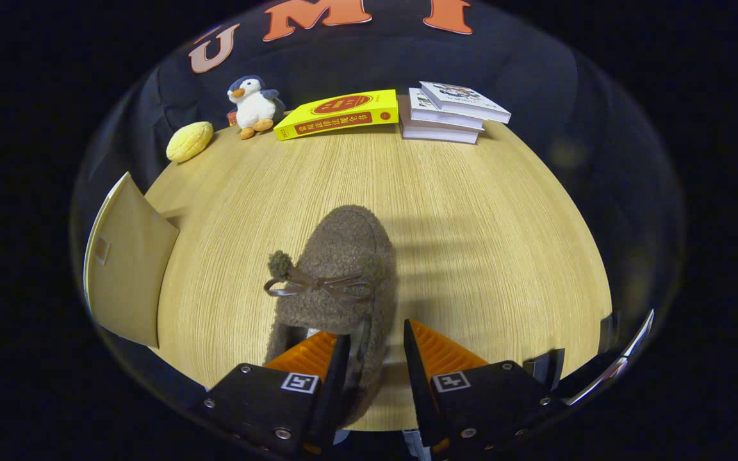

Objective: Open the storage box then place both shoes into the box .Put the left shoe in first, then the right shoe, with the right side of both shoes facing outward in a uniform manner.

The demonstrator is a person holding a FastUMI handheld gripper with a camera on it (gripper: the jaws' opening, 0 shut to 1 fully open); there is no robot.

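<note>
Nearest, the gripper [372, 358] has its fingers parted around the right side wall of a fuzzy brown shoe [337, 275] on the wooden bench [484, 211]; whether both press it is unclear. A tan box flap [129, 256] stands left. Beyond sit a bun [189, 141], penguin toy [252, 105], yellow book [338, 114] and stacked books [449, 112].

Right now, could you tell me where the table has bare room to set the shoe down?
The widest bare stretch of table lies beside the brown shoe, short of the book stack. The far edge is crowded: yellow book, penguin, bun. The jaws straddle the shoe's side wall.
</note>
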